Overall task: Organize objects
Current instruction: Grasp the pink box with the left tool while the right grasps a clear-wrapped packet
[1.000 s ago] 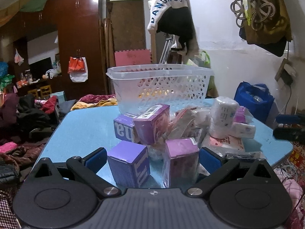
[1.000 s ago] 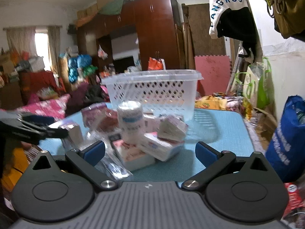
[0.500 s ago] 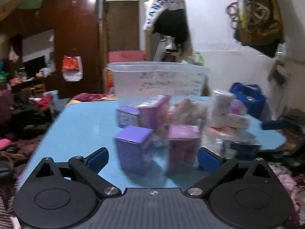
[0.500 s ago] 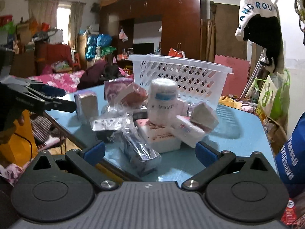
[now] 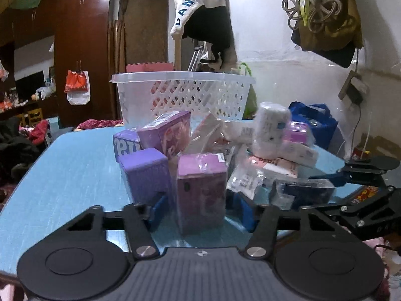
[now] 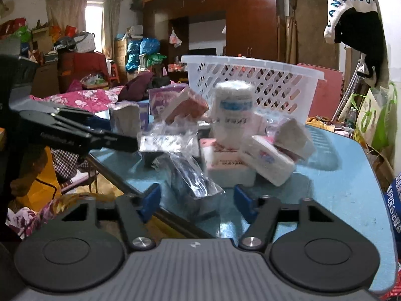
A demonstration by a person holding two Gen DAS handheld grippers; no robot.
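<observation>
Closing on two targets at once. Left gripper (image 5: 200, 212) jaws are closing around the upright purple box (image 5: 201, 190) at the pile's near edge, pads not yet clearly pressing. Right gripper (image 6: 195, 202) jaws are closing around the clear-wrapped dark pack (image 6: 193, 183) at the desk (image 6: 338, 188) edge, contact likewise unclear. White basket (image 5: 185, 95) sits at 12 o'clock behind the pile. Risks: slick wrap slipping from the pads; the box tipping into the neighbouring purple box (image 5: 146, 173) at 9 o'clock; the pack dropping off the desk.
</observation>
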